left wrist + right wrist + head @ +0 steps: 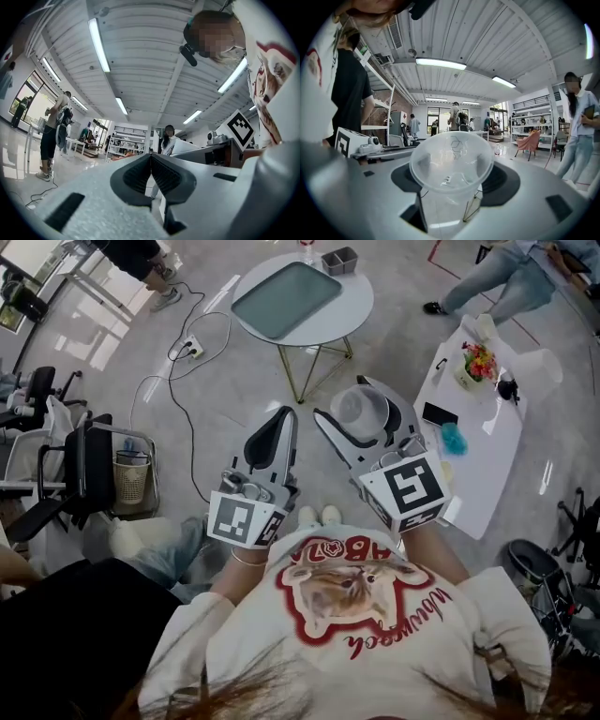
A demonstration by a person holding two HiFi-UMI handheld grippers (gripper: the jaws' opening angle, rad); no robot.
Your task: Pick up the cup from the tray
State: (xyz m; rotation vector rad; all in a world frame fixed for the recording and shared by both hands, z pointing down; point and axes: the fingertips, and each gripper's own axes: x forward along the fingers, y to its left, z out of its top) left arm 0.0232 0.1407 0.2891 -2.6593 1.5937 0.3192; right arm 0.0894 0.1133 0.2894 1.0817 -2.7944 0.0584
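A person looks down at a pair of hand-held tongs, one in each hand, raised in front of a white shirt with a red cat print.

The right tongs (345, 401) are clamped on a clear plastic cup (361, 411). The dark pads press its sides from left and right. In the right gripper view the cup (451, 161) fills the gap of the tongs (453, 182), its round open mouth toward the camera and its narrower base below.

The left tongs (283, 416) sit just beside the right ones, apart from them and from the cup. In the left gripper view the ribbed tips (151, 158) meet with nothing between them.

Each tool carries a cube with square black-and-white markers at its rear, the left cube (246, 519) and the right cube (405, 491).

The cup is off the tray (286, 298). That grey-green tray lies on a round white surface (352, 310) ahead of both tongs, well apart from them. A small grey box (339, 261) stands on the far edge of that surface.

To the right of the right tongs stretches a long white surface (483, 460). It holds a pot of flowers (480, 362), a dark phone (439, 413) and a fuzzy blue object (454, 439).

To the left of the left tongs stand a black office chair (70, 474) and a wastebasket (131, 481).
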